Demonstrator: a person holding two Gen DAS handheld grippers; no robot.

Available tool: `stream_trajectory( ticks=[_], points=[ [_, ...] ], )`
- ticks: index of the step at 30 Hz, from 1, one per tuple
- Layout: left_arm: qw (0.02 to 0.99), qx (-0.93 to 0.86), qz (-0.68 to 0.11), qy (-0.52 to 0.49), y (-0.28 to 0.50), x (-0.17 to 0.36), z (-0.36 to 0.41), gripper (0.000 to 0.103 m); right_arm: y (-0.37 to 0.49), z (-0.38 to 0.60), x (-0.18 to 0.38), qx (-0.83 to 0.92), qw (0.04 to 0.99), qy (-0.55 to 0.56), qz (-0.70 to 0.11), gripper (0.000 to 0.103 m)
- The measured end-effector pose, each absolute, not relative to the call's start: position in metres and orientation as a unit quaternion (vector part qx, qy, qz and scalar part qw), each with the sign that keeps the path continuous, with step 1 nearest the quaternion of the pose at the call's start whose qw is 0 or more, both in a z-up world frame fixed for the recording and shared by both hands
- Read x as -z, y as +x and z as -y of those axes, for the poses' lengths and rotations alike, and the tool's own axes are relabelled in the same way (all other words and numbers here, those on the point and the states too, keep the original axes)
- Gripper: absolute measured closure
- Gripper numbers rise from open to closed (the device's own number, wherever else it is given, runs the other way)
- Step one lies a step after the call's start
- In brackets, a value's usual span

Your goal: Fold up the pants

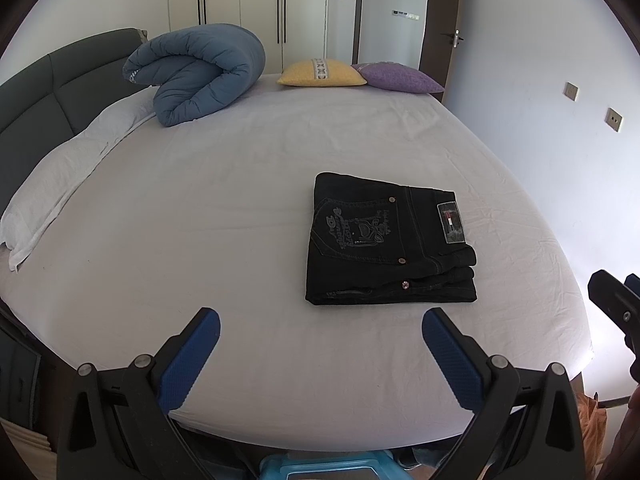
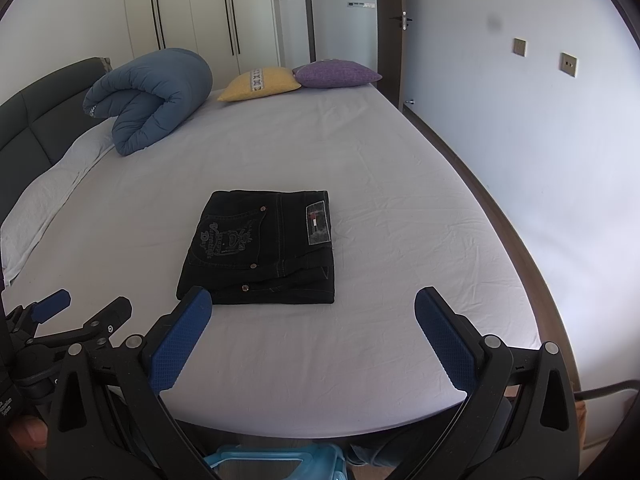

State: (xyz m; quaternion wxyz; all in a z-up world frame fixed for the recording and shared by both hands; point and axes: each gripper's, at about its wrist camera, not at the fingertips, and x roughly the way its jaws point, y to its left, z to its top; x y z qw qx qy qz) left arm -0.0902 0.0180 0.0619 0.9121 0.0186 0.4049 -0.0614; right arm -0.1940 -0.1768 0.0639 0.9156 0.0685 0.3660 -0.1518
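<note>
Black pants (image 1: 390, 242) lie folded into a compact rectangle on the white bed sheet (image 1: 224, 208), back pocket embroidery and a waistband label facing up. They also show in the right wrist view (image 2: 264, 248). My left gripper (image 1: 320, 324) is open and empty, held back over the bed's near edge, short of the pants. My right gripper (image 2: 312, 304) is open and empty, just in front of the pants' near edge. The left gripper appears at the lower left of the right wrist view (image 2: 84, 308), and part of the right gripper shows at the right edge of the left wrist view (image 1: 616, 300).
A rolled blue duvet (image 1: 196, 76) lies at the far left by the dark headboard (image 1: 48, 92). A yellow pillow (image 1: 322, 73) and a purple pillow (image 1: 400, 78) lie at the far edge. A white pillow (image 1: 64, 172) lies along the left. A light blue stool (image 2: 276, 462) stands below the bed edge.
</note>
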Motion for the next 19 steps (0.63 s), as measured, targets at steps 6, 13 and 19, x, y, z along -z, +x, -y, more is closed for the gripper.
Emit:
stream_trajectory(
  ticks=[6,13,19],
  points=[
    [0.911,0.062,-0.406,0.017,-0.0892,-0.0619,-0.0195,0.0,-0.1939,0.1772,-0.0643,0.152,0.915,0.069,-0.366,0.0],
    [0.91,0.06,-0.41,0.015,-0.0856,-0.0598,-0.0225,0.0,-0.1923,0.1764,-0.063,0.149,0.915,0.069,-0.368,0.0],
    [0.91,0.058,-0.41,0.011,-0.0843,-0.059,-0.0256,0.0,-0.1919,0.1767,-0.0629,0.149,0.915,0.069,-0.369,0.0]
  ],
)
